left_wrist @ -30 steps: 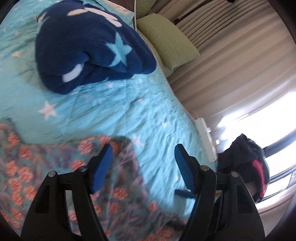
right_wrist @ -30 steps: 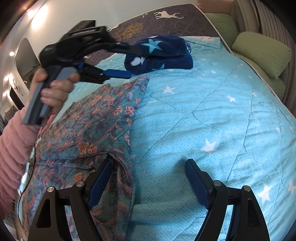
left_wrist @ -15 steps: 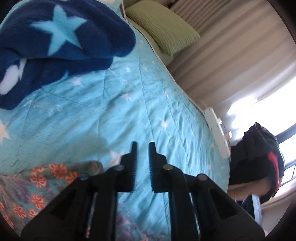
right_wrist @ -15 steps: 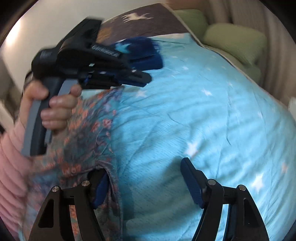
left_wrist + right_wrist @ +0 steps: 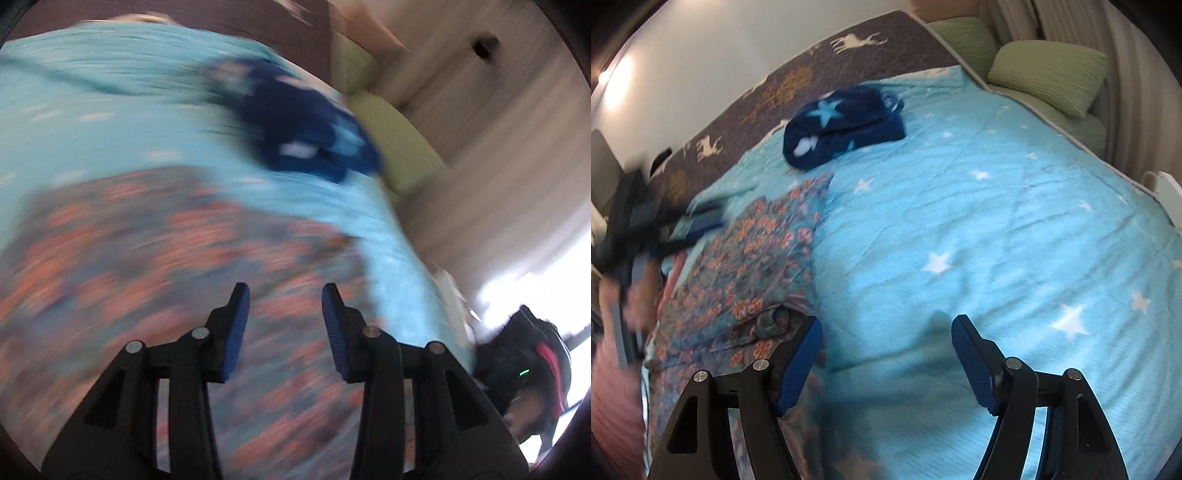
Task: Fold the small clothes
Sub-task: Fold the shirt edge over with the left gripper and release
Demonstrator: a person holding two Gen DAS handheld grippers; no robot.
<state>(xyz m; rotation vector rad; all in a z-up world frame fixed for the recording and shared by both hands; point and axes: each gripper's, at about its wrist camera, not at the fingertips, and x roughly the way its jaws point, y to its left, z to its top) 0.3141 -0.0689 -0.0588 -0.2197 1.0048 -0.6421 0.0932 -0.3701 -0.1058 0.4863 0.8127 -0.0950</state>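
A floral garment with orange flowers on grey-blue lies folded lengthwise on the light blue star bedspread. It fills the lower left of the blurred left wrist view. My left gripper hovers over it, open and empty. It shows as a dark blur at the left of the right wrist view. My right gripper is open and empty, its left finger at the garment's right edge.
A folded navy star blanket lies beyond the garment near the brown deer-print sheet. Green pillows sit along the curtain side. A dark bag stands past the bed's right edge.
My left gripper was shut half a second ago and has opened, swinging fast left and back over the garment. My right gripper stays open in nearly the same spot.
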